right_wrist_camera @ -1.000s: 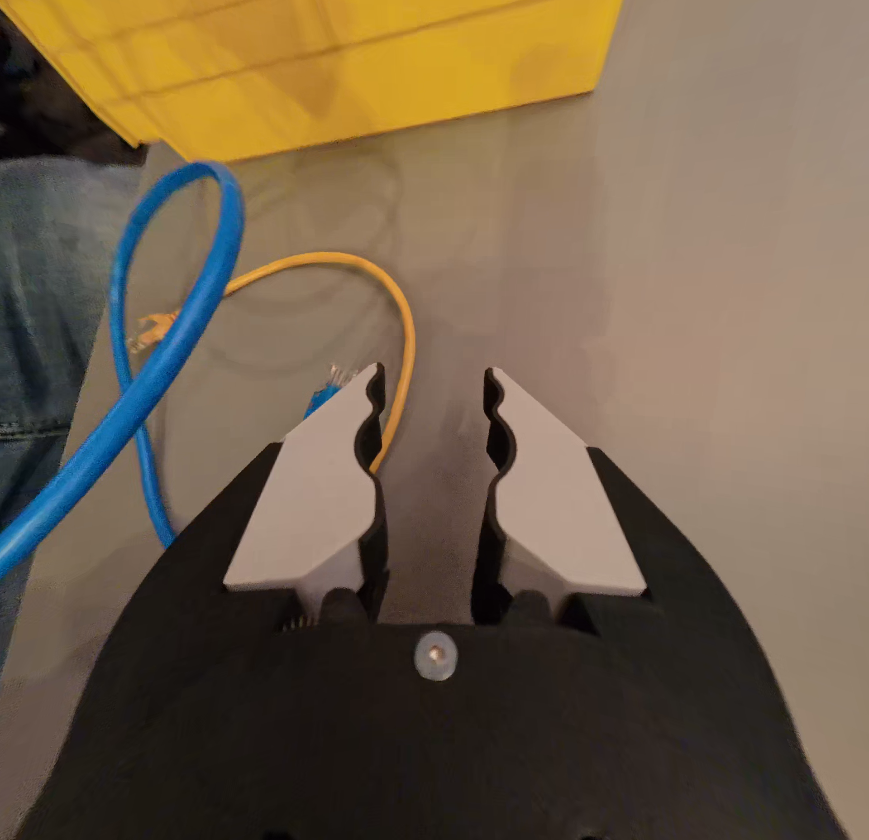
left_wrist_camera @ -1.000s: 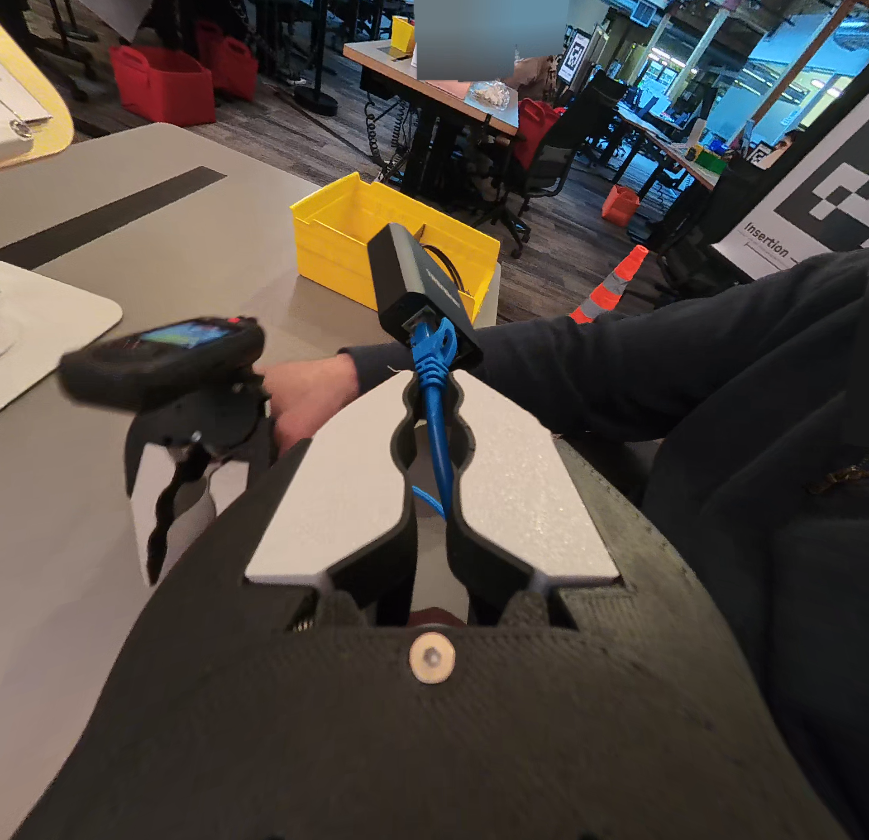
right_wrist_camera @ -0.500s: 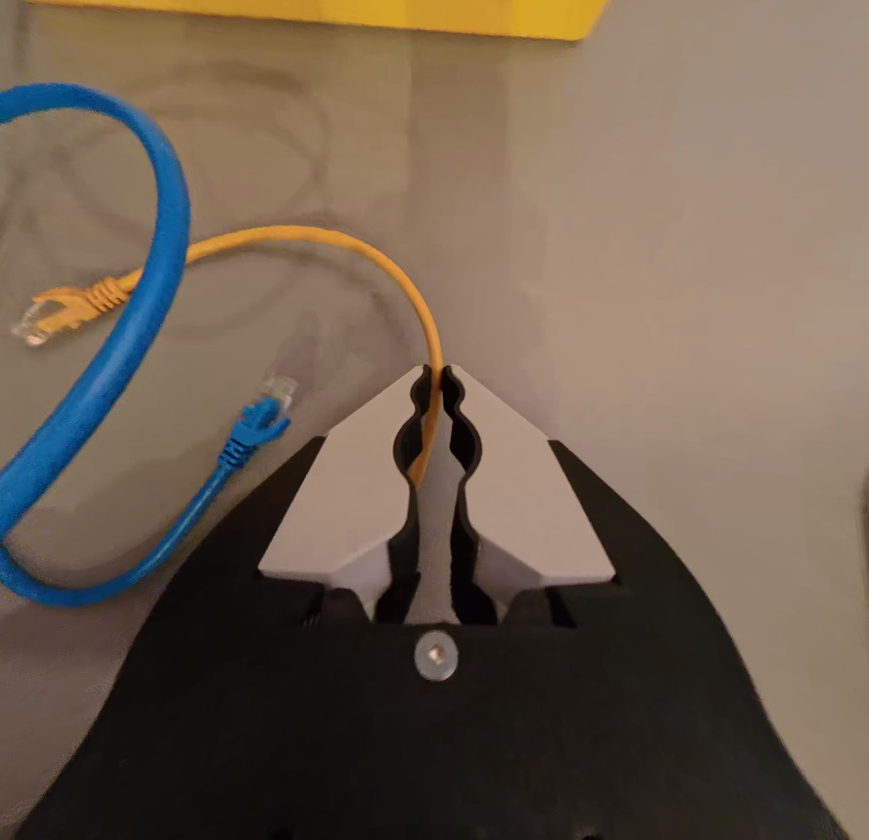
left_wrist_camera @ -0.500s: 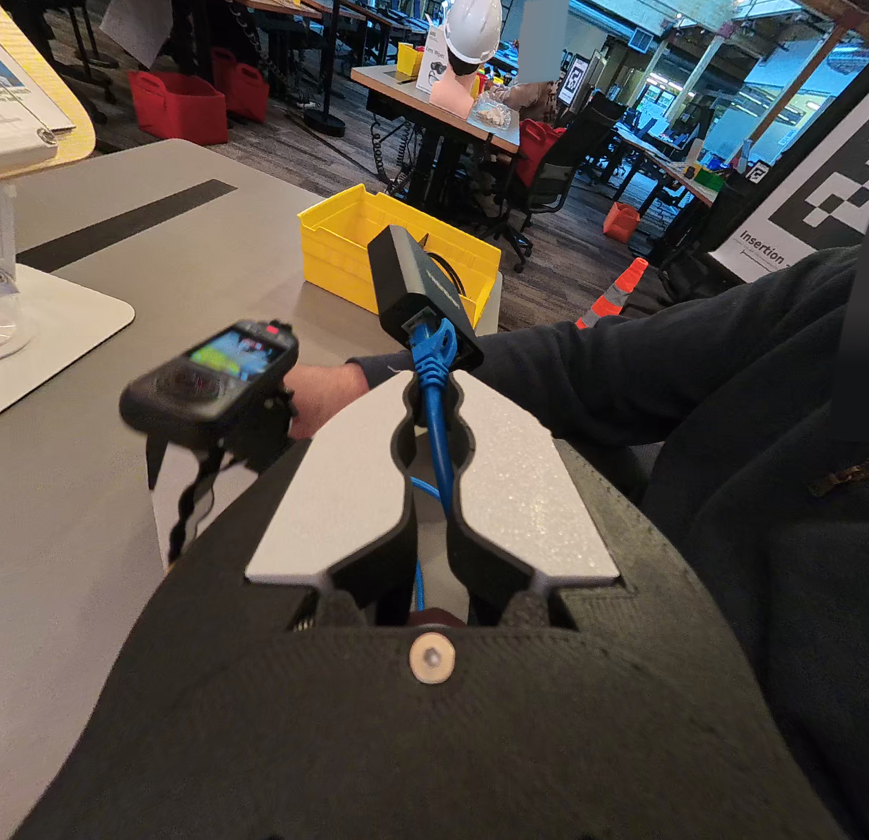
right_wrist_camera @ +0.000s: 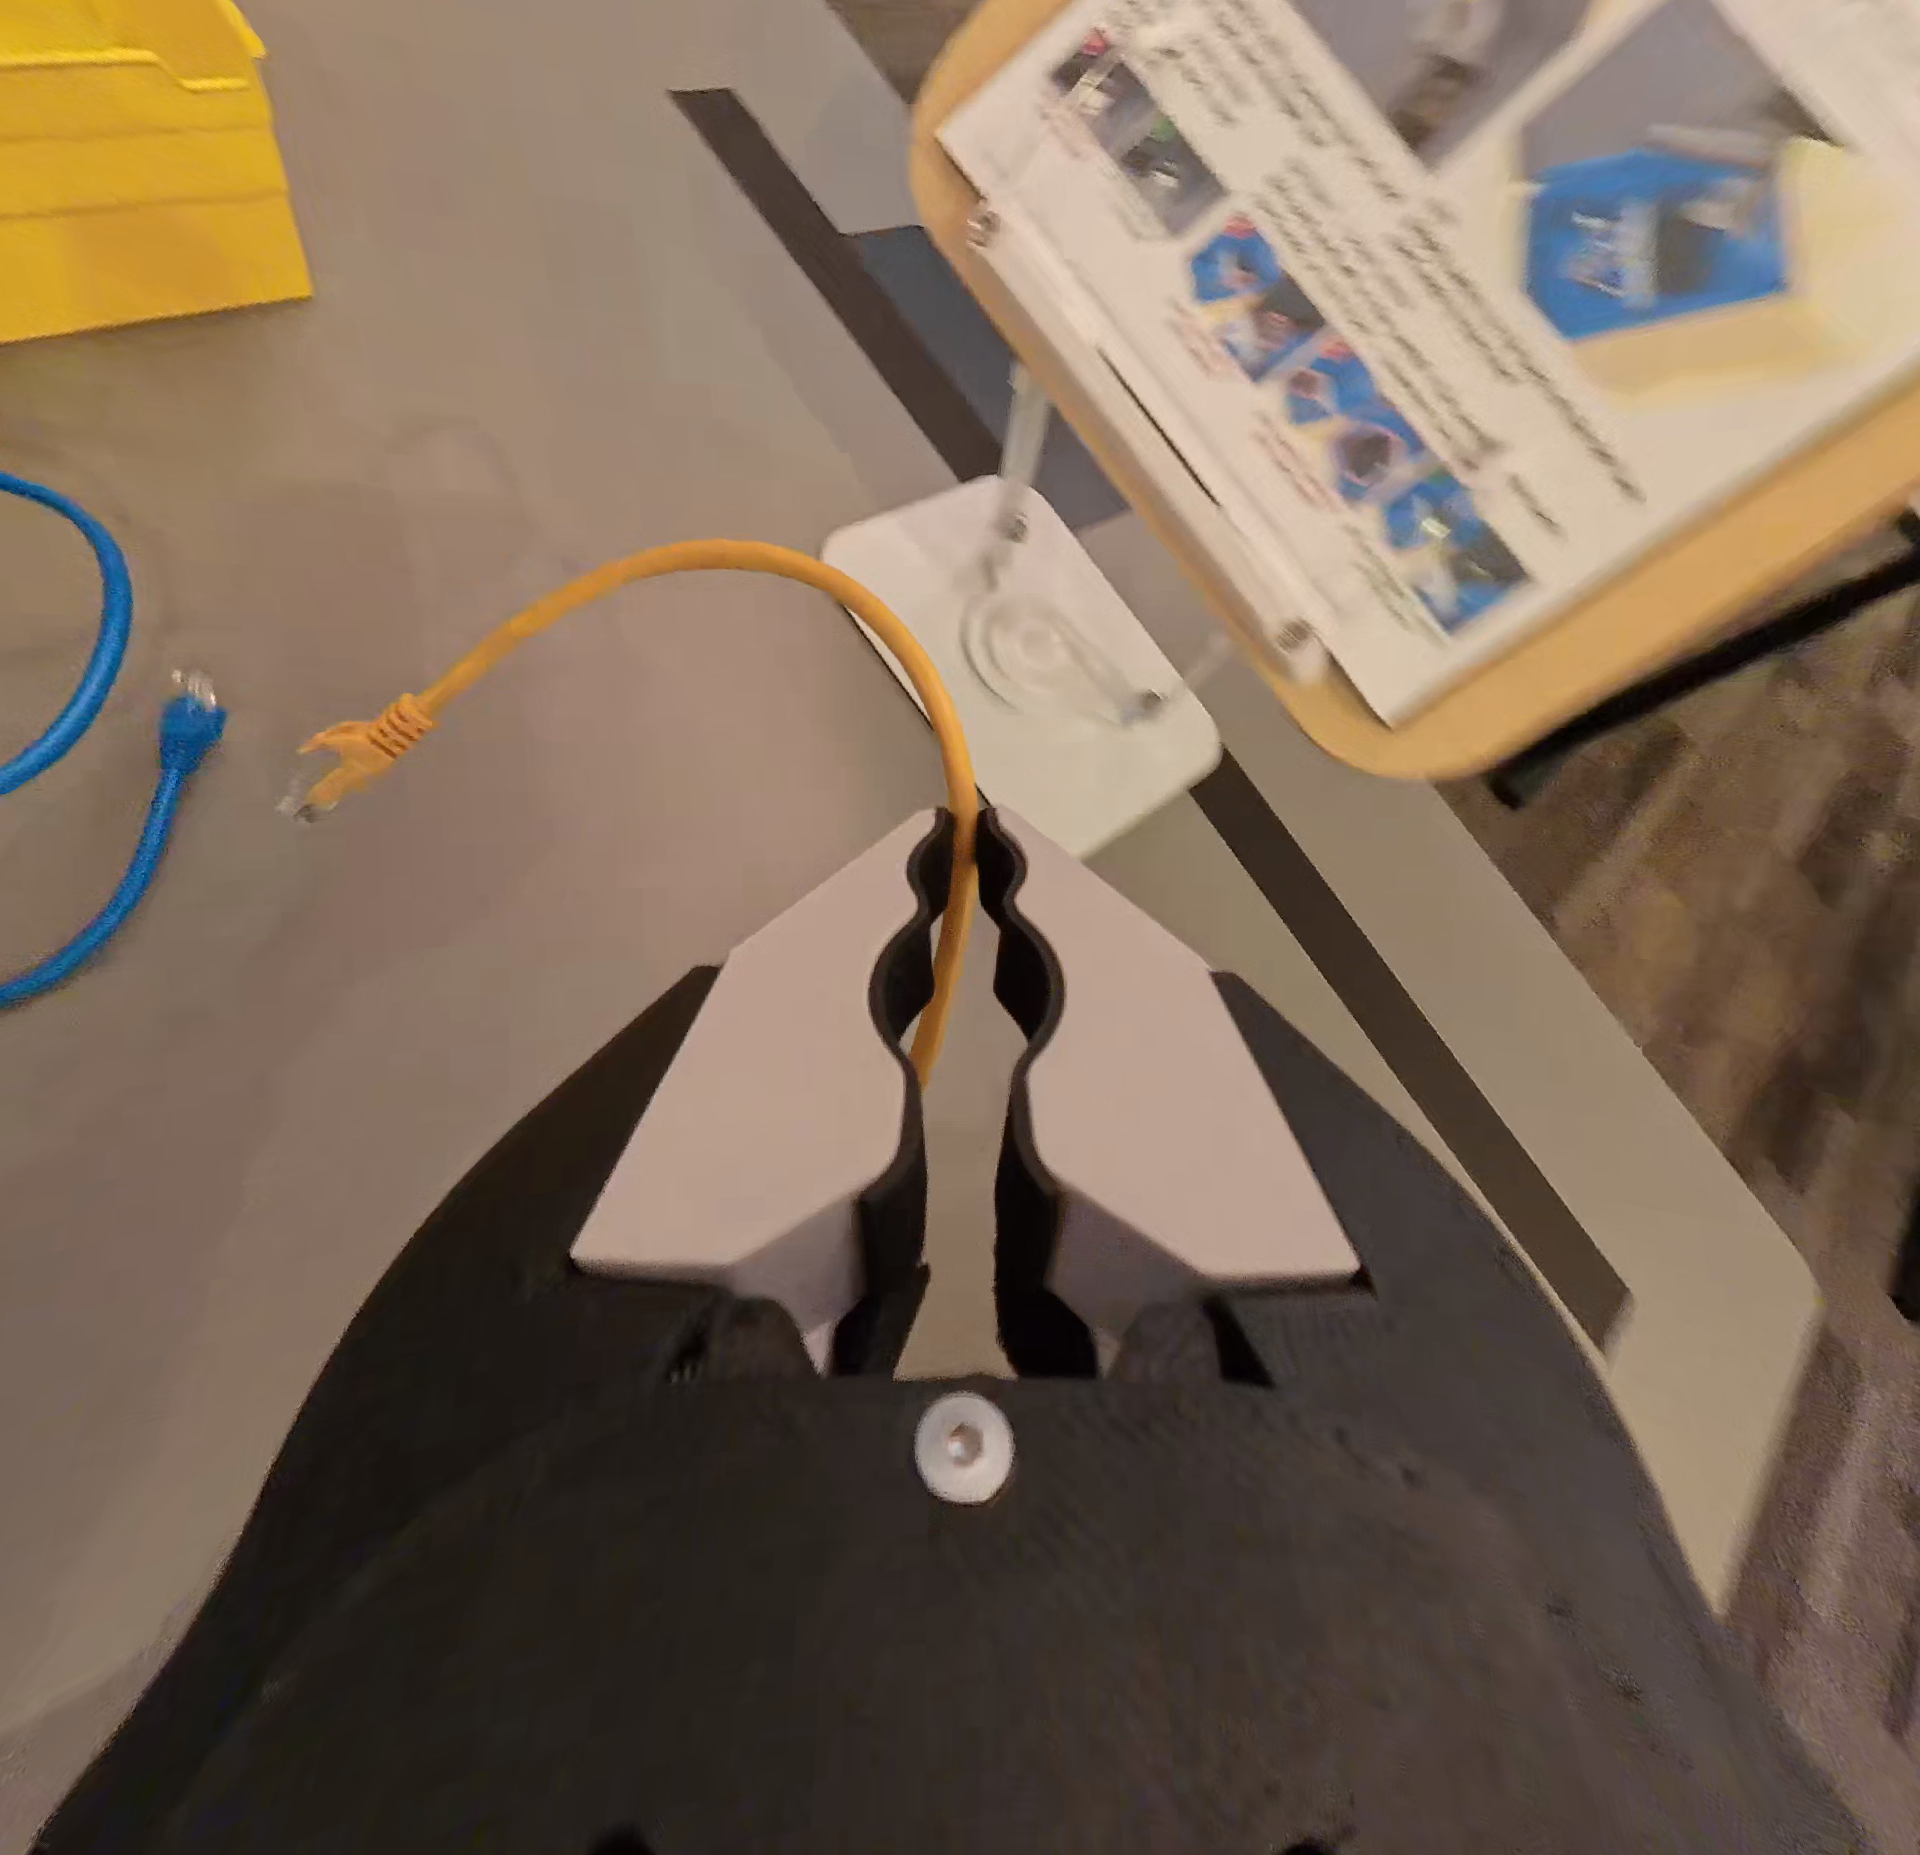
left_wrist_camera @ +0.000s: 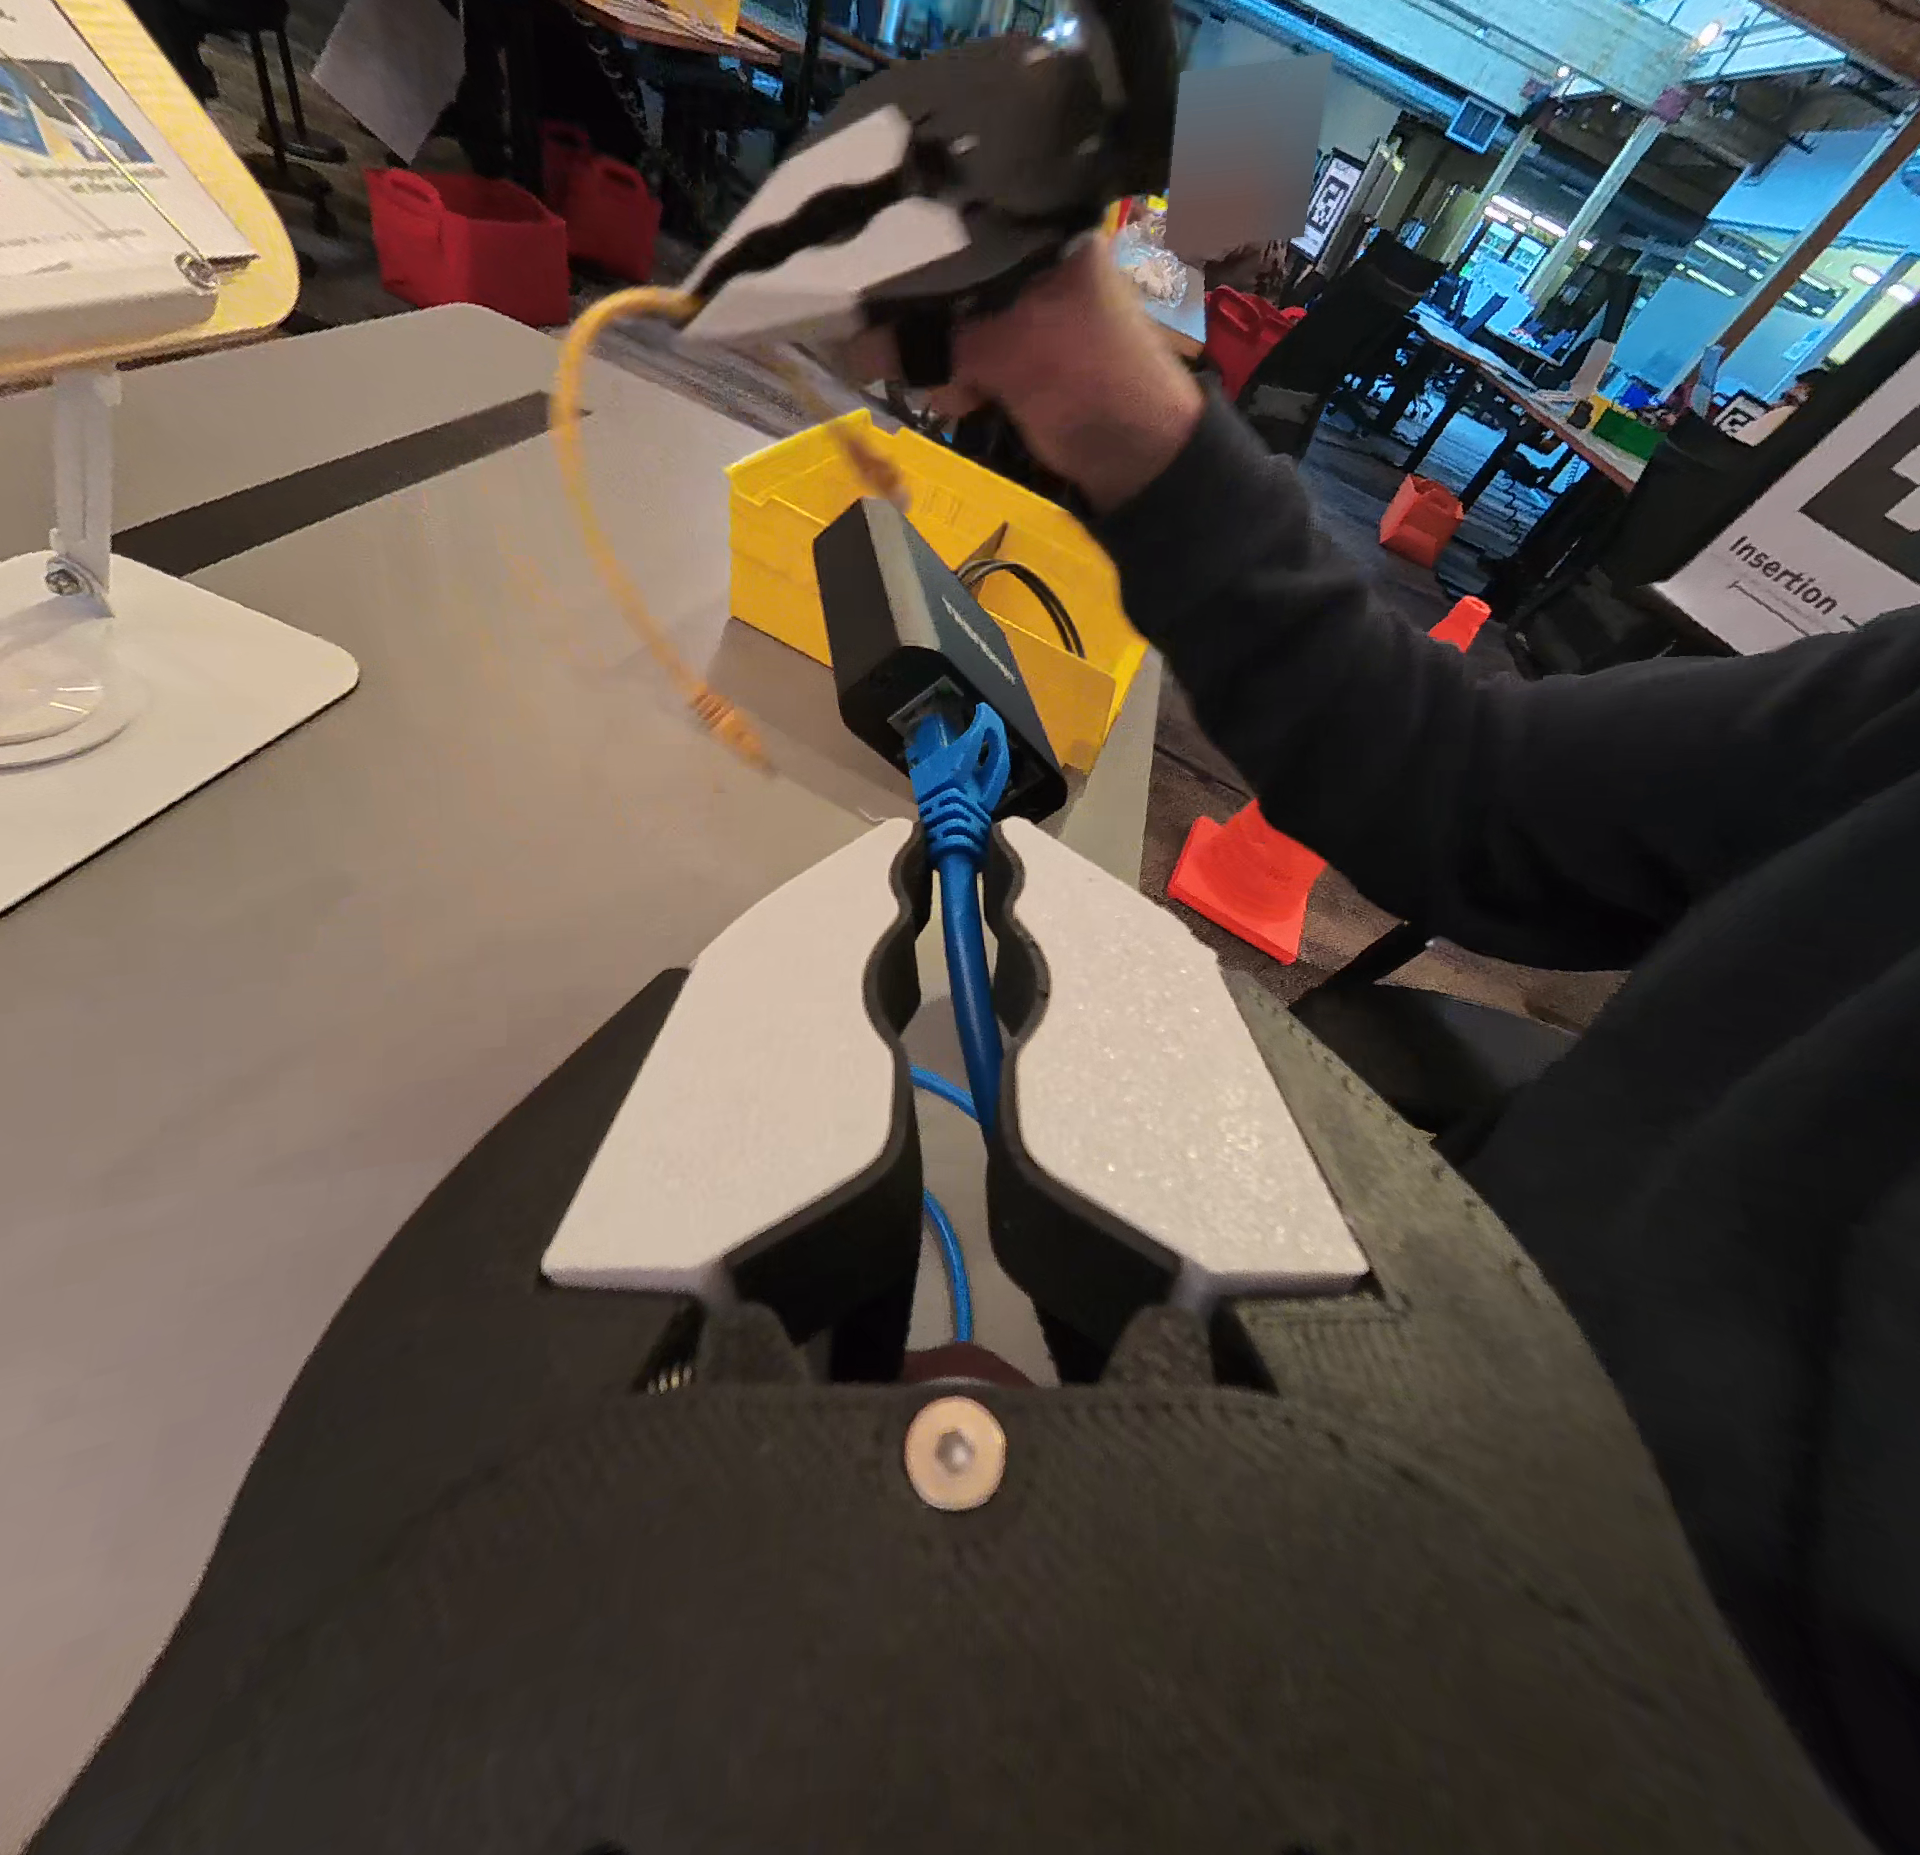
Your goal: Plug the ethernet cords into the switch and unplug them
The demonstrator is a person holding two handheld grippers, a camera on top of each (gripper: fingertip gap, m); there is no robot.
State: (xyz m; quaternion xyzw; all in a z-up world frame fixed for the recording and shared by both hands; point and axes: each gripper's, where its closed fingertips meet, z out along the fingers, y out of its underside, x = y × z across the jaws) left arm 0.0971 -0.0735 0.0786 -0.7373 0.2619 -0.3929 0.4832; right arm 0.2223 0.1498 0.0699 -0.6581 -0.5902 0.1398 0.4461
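Left gripper: pressed together on the blue ethernet cord just behind its boot. The plug is seated in a port of the black switch, which is held off the grey surface, in front of the yellow bin.

Right gripper: pinching the orange ethernet cord mid-length, raised above the switch. Its free plug hangs left of the switch.

Step in hand, by judgement: bringing the second cord to the switch. The next move calls for a regrip nearer the plug, then lining it up with an open port beside the blue one.

Not determinable: the number of free ports, the latch orientation, and whether the blue plug is fully latched. The orange cord is motion-blurred in the left wrist view. The blue cord's other end lies on the surface.
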